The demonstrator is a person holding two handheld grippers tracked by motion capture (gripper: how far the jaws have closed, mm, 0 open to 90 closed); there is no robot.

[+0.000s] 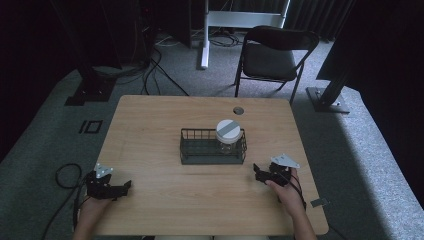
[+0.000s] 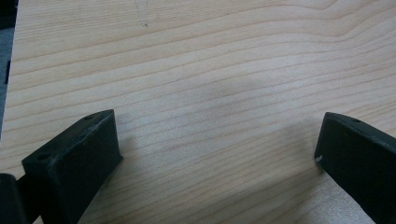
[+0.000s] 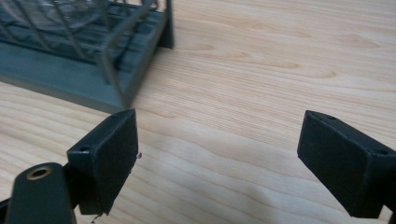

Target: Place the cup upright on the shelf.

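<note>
Table: one wooden table (image 1: 165, 200), with one small round grommet (image 1: 238, 110) near its far edge.
Basket: one dark wire basket (image 1: 200, 152) at the table's middle; its near corner (image 3: 116, 88) shows in the right gripper view.
Jar: one glass jar (image 1: 227, 145) with a white lid (image 1: 229, 129), standing upright in the basket's right end.
Grippers: two, one in each hand.
Left gripper (image 1: 125, 187): near the table's near-left corner, well apart from the basket; jaws spread wide over bare wood (image 2: 215, 121), nothing between them.
Right gripper (image 1: 256, 171): just right of the basket's near corner, not touching it; jaws wide apart, empty.
Chair: one black folding chair (image 1: 272, 57) beyond the table.
</note>
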